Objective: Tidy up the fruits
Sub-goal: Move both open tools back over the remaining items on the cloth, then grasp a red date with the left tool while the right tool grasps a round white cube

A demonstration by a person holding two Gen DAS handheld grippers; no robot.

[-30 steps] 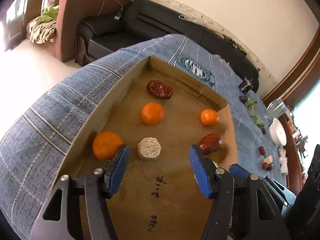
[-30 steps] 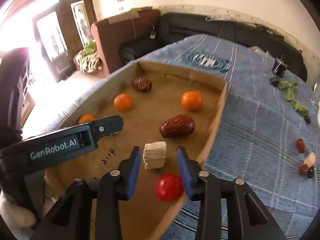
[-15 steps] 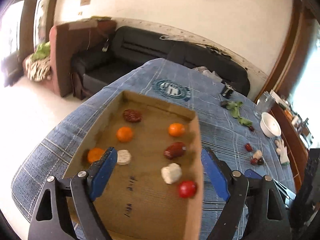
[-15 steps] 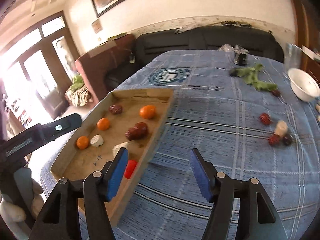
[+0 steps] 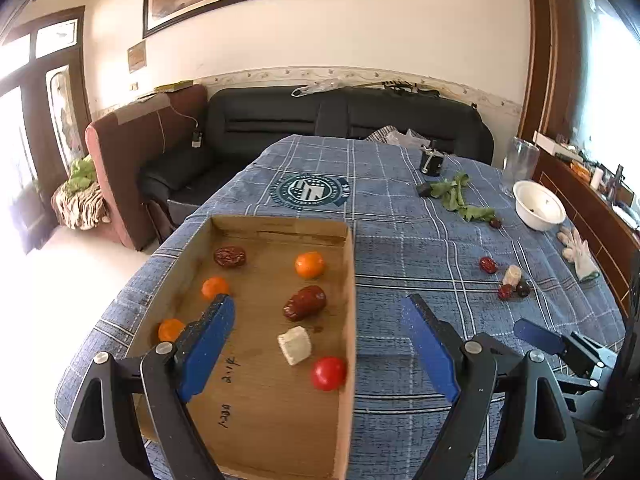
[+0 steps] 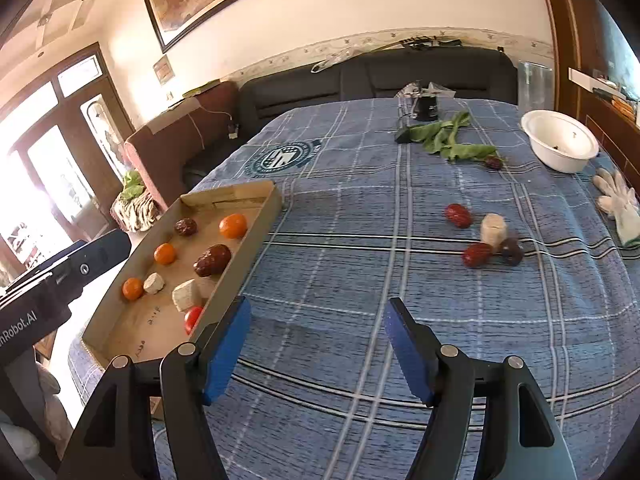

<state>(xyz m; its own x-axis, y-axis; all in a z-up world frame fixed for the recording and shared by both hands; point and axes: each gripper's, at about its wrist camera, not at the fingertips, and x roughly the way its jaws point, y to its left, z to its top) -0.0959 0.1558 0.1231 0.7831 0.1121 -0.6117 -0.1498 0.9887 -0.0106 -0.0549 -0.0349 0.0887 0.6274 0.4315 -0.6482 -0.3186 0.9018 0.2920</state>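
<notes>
A cardboard tray (image 5: 350,280) (image 6: 262,216) lies on the blue plaid cloth. In it are three oranges, one at the back right (image 5: 309,265), two dark red dates (image 5: 305,302), white chunks (image 5: 295,345) and a red tomato (image 5: 328,373) (image 6: 193,317). More dates (image 6: 458,215) (image 6: 477,254), a white chunk (image 6: 493,228) and a dark fruit (image 6: 511,251) lie loose on the cloth to the right. My left gripper (image 5: 320,324) is open and empty, held above the tray's near right part. My right gripper (image 6: 316,328) is open and empty over bare cloth right of the tray.
A white bowl (image 6: 560,146), green leaves (image 6: 448,140), a dark cup (image 6: 427,109) and white gloves (image 6: 618,204) lie at the table's far right. A black sofa (image 5: 340,116) and a brown armchair (image 5: 132,152) stand beyond the table.
Both grippers have pulled back and up from the tray and opened wider. The right one let go of the white chunk in the tray and swung right over the cloth.
</notes>
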